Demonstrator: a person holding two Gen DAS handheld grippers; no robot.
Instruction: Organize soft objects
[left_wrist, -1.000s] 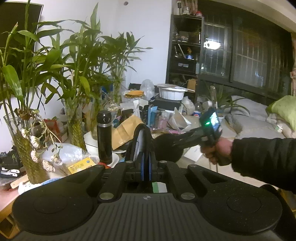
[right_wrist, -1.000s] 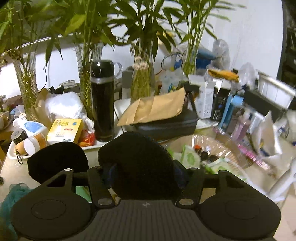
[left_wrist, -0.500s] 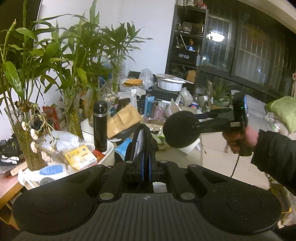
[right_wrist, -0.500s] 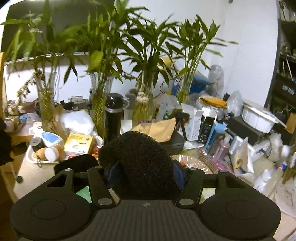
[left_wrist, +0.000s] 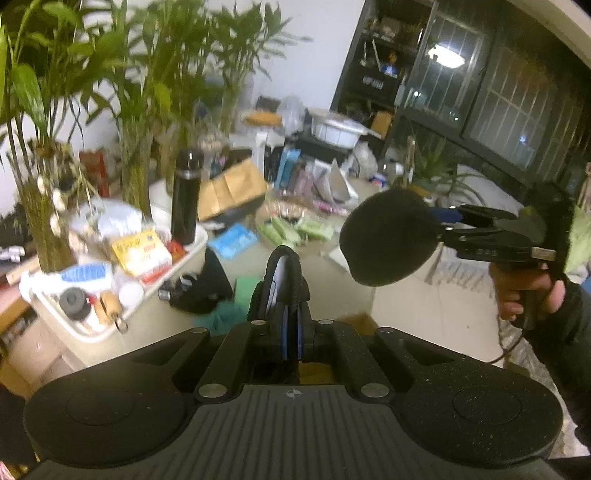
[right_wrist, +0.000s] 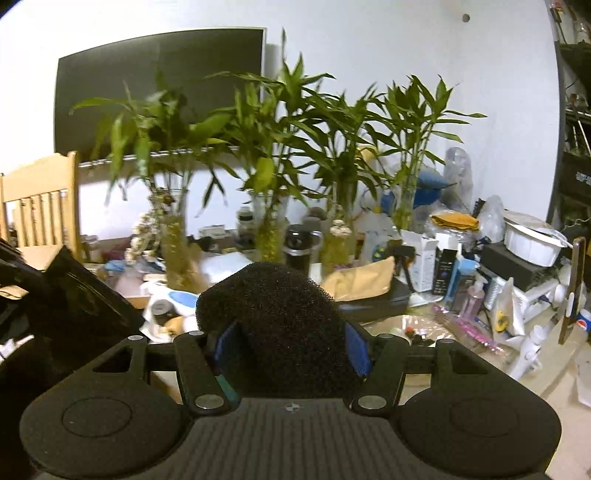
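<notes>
Here the right gripper (right_wrist: 291, 332) clamps a black sponge (right_wrist: 273, 299); the left gripper (left_wrist: 282, 284) is closed.

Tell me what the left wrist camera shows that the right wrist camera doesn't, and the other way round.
Only the left wrist view shows the person's right hand holding the right gripper from the side, the barred window, and the left gripper, shut on a thin black ring-shaped piece. Only the right wrist view shows the wooden chair and the dark screen on the wall. Both show the black foam sponge clamped in the right gripper, the black flask, the bamboo plants and the white tub.
</notes>
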